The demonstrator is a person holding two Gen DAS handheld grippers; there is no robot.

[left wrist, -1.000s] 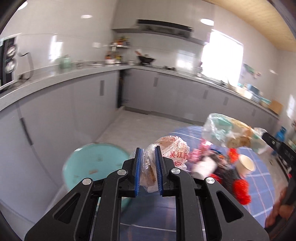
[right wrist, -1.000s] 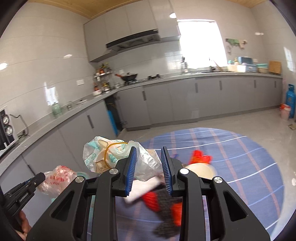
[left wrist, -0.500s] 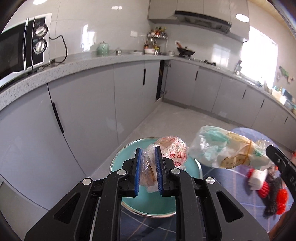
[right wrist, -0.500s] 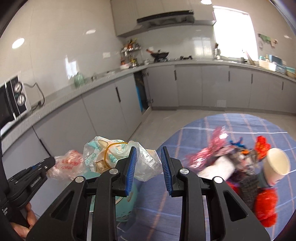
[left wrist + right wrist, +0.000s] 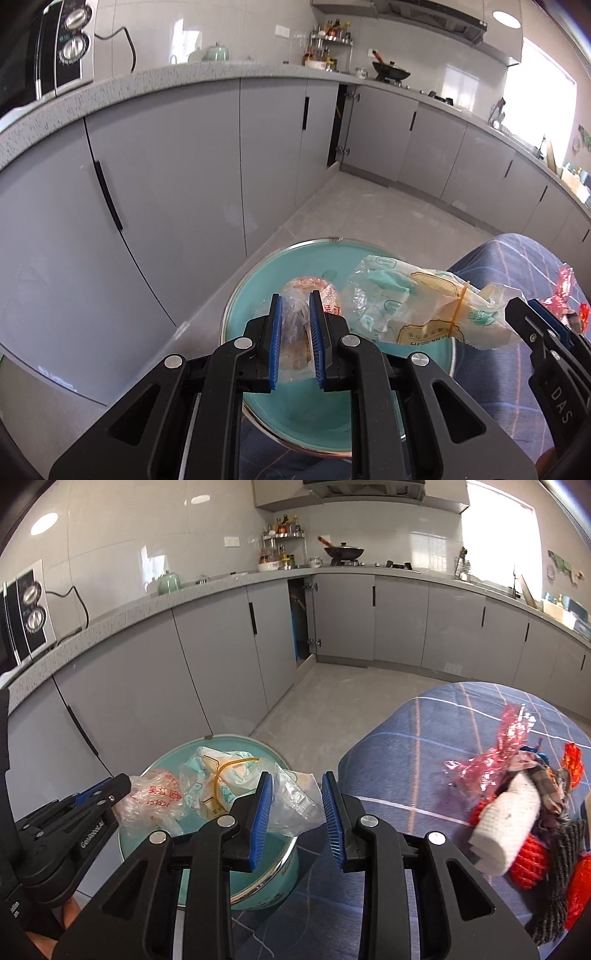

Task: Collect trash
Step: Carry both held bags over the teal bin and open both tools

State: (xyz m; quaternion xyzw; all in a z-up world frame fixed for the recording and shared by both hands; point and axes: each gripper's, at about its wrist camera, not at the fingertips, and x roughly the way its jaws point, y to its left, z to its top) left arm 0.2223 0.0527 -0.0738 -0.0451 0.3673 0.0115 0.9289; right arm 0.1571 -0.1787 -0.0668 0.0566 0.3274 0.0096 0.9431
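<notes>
My left gripper point(image 5: 295, 332) is shut on a clear plastic bag with red print point(image 5: 295, 328) and holds it over a teal basin point(image 5: 255, 295). The same bag point(image 5: 155, 797) shows in the right wrist view at the left gripper's tips. My right gripper point(image 5: 297, 812) has its jaws spread apart, with the tail of a clear bag tied with a yellow rubber band point(image 5: 221, 779) lying between them, over the basin point(image 5: 273, 871). That bag point(image 5: 413, 310) also shows in the left wrist view, with the right gripper's fingers point(image 5: 535, 328) at its end.
A round table with a blue checked cloth point(image 5: 413, 746) carries pink cellophane point(image 5: 498, 746), a white towel roll point(image 5: 509, 823), red mesh and dark cloth. Grey cabinets point(image 5: 184, 177) and a counter with a microwave point(image 5: 40, 48) stand close on the left. The tiled floor point(image 5: 332, 701) lies beyond.
Both grippers swung left from the table until their bags hang over the teal basin. The right gripper's jaws have opened wider around its bag; the left stays shut.
</notes>
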